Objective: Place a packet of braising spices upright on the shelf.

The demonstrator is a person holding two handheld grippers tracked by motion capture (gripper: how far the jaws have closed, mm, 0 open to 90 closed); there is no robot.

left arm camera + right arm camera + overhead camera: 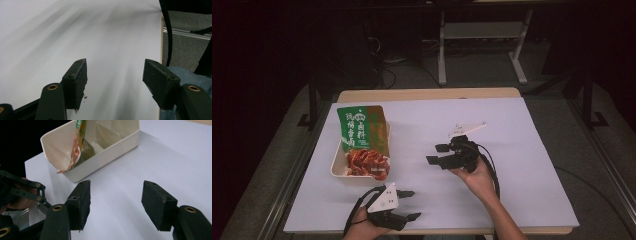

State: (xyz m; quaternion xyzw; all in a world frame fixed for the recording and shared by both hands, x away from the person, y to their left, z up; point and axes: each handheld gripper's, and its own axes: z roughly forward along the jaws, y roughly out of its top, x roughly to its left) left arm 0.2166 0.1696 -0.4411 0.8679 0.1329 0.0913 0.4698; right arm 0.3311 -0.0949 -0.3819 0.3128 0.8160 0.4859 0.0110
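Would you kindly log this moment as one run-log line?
left claw: open, empty | right claw: open, empty | seasoning packet: in white tray | table

A tray point(338, 167) sits on the left part of the table point(512, 150), and a packet point(363, 140) lies in it, its far end sticking out over the tray's far rim. The right gripper point(438, 154) is held over the middle of the table, to the right of the tray. The left gripper point(410, 205) is near the front edge, in front of the tray.
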